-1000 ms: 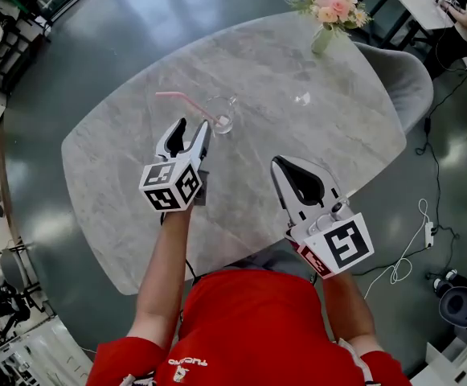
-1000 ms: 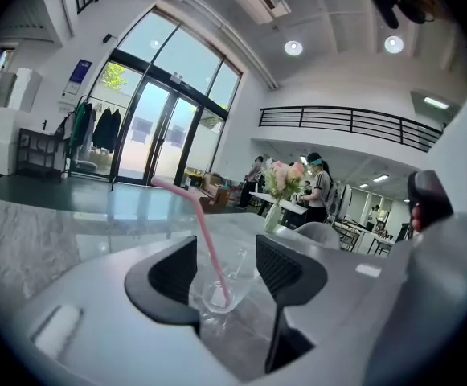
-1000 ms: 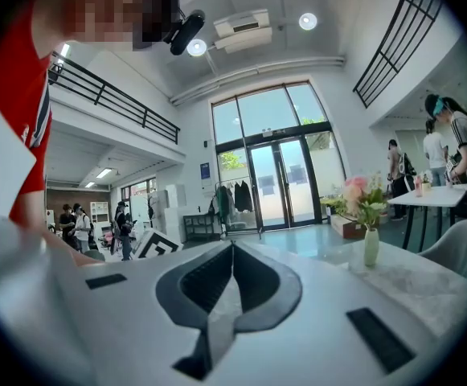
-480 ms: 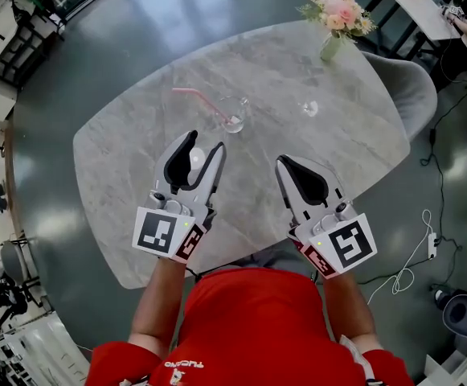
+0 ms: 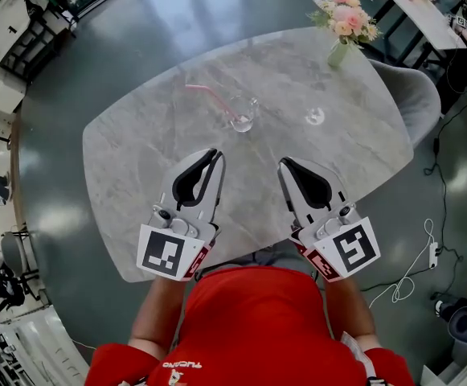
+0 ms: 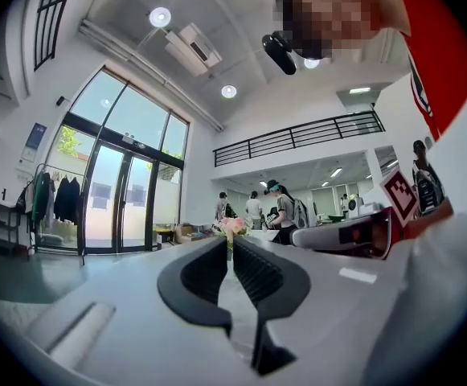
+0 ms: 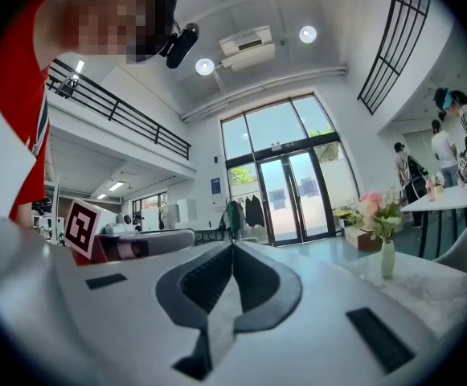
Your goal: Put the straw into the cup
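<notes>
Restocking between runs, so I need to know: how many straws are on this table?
1. The pink straw leans slanted in the clear cup near the middle of the table. No other straw shows.

The grey marble-patterned table with rounded corners (image 5: pixel 137 167) bore a clear glass cup (image 5: pixel 243 116) near its middle, a small clear glass piece (image 5: pixel 315 117) near the cup, and a pale green vase of pink flowers (image 5: pixel 338 53) at its far edge.
</notes>
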The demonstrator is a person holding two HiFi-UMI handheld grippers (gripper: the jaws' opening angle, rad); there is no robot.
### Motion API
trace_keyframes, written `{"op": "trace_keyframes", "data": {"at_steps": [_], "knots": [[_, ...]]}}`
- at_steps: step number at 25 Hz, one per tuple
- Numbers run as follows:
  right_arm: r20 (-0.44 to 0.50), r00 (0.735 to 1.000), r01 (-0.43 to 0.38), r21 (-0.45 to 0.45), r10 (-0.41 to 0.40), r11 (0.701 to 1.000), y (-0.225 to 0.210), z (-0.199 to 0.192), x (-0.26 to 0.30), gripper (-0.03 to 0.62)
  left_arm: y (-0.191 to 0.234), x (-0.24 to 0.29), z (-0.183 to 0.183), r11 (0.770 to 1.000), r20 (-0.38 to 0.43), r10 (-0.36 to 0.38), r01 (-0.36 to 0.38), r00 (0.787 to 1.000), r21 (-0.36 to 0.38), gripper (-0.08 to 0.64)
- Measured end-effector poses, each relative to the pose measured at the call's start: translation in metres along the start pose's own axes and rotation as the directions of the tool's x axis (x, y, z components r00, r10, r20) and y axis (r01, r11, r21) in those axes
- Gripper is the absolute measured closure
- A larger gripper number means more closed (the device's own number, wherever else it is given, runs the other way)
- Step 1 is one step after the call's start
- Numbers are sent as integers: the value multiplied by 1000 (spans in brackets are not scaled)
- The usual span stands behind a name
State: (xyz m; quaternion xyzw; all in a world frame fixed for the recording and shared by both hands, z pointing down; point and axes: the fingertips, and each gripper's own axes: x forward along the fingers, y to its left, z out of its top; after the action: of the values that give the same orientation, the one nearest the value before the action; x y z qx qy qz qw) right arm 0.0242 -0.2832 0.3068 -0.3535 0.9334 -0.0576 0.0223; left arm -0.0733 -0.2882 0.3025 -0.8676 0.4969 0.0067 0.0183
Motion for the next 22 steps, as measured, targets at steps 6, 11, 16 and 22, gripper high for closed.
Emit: {"op": "trace_keyframes", "data": {"at_steps": [6, 11, 16, 22], "knots": [[10, 999, -36, -4, 37, 999, 15, 3, 2, 591, -4, -15, 3, 1000, -11, 7, -8, 1000, -28, 554], [20, 998, -53, 9, 53, 999, 22, 4, 1, 591, -6, -24, 13, 999, 26, 2, -1, 1000, -41, 554], [9, 998, -65, -6, 65, 998, 28, 5, 1, 591, -9, -27, 17, 999, 31, -3, 5, 1000, -43, 554], [4, 997, -76, -17, 76, 997, 31, 7, 0, 591, -9, -29, 17, 999, 25, 0, 2, 1000, -48, 555]]}}
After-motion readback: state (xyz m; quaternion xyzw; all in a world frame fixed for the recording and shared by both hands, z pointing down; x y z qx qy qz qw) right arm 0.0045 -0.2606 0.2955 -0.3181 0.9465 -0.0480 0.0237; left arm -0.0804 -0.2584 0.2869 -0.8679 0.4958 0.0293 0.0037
